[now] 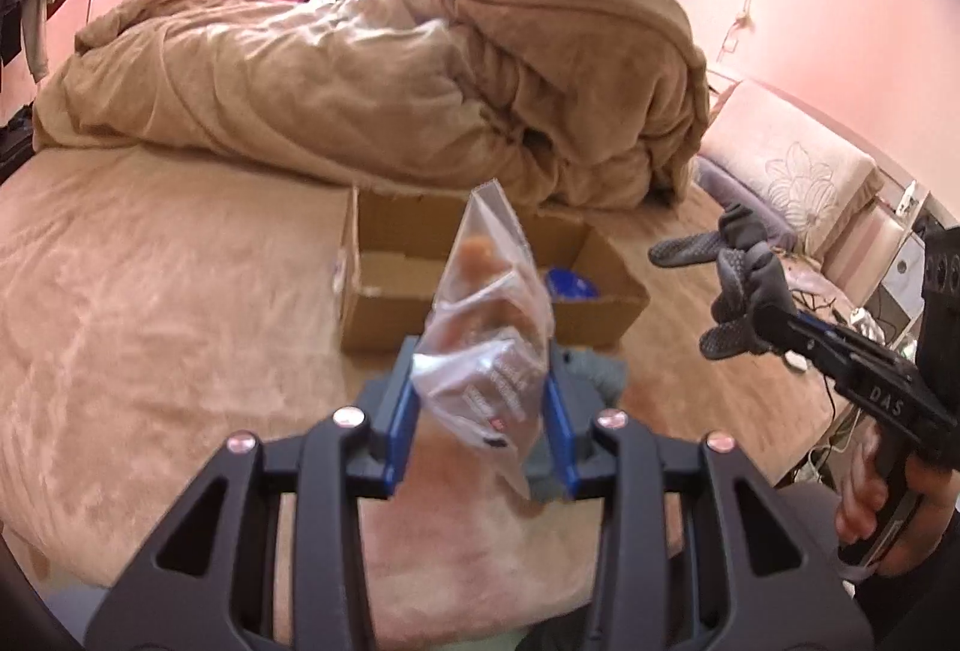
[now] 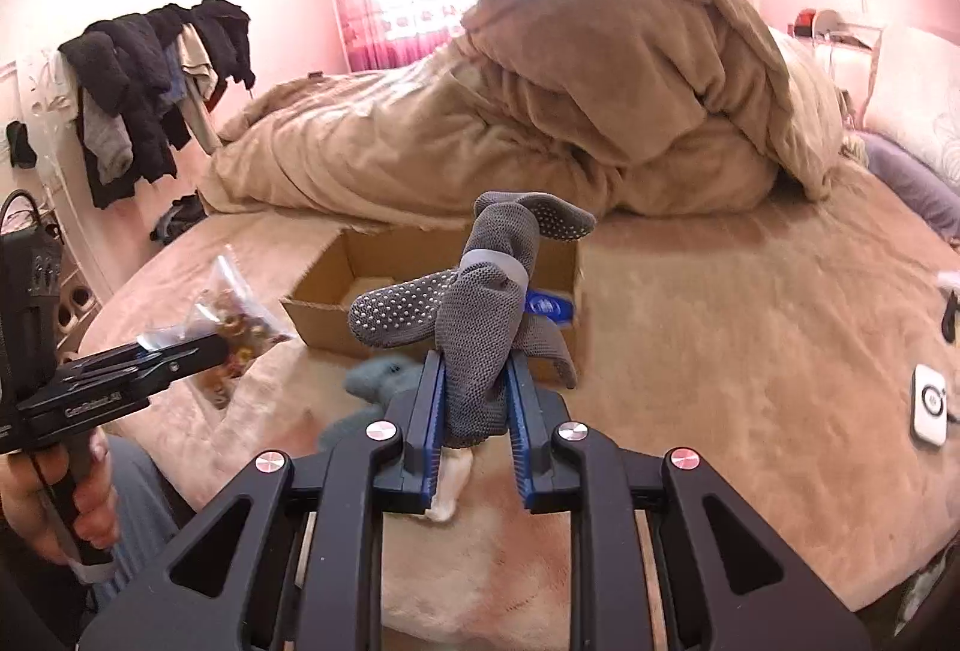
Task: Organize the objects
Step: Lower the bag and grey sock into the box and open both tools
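My left gripper (image 1: 483,399) is shut on a clear plastic bag (image 1: 489,327) of brown snacks, held above the bed just in front of an open cardboard box (image 1: 384,312). My right gripper (image 2: 477,405) is shut on a bundle of grey dotted socks (image 2: 480,315), raised in front of the same box (image 2: 327,315). The socks also show in the left wrist view (image 1: 729,285), right of the box. The bag shows in the right wrist view (image 2: 231,315), left of the box. A blue item (image 1: 570,285) lies inside the box.
A grey-blue plush thing (image 2: 375,381) lies on the bed (image 1: 150,321) in front of the box. A heaped tan duvet (image 1: 360,81) lies behind the box. A white device (image 2: 929,405) lies on the bed at right. Clothes (image 2: 150,75) hang at left.
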Demonstrator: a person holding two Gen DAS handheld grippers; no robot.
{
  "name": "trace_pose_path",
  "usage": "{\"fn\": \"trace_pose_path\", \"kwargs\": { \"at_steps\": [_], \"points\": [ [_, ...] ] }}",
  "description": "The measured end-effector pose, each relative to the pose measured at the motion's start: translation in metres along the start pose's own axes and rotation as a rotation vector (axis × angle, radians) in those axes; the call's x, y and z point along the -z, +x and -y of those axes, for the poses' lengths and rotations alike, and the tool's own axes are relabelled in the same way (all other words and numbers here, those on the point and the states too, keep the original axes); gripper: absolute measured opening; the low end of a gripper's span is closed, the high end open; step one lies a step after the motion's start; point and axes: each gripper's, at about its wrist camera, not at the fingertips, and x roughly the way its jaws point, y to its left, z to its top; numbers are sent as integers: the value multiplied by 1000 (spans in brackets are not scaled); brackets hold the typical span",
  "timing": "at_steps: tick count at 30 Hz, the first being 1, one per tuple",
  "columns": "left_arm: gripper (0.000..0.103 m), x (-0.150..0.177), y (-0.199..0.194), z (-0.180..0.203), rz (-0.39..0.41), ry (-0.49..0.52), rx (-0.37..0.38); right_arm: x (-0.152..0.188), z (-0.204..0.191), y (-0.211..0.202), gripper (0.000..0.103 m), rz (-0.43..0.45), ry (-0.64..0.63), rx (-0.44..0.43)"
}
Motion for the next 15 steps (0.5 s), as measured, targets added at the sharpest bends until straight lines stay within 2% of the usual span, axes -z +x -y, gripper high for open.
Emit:
{"fn": "trace_pose_path", "kwargs": {
  "at_steps": [8,15],
  "points": [
    [38,-42,8,-5,64,27,-14,-30,-17,16,21,11,-34,-20],
    [38,-58,23,-12,79,2,-32,-50,-19,41,21,12,-47,-27]
  ]
}}
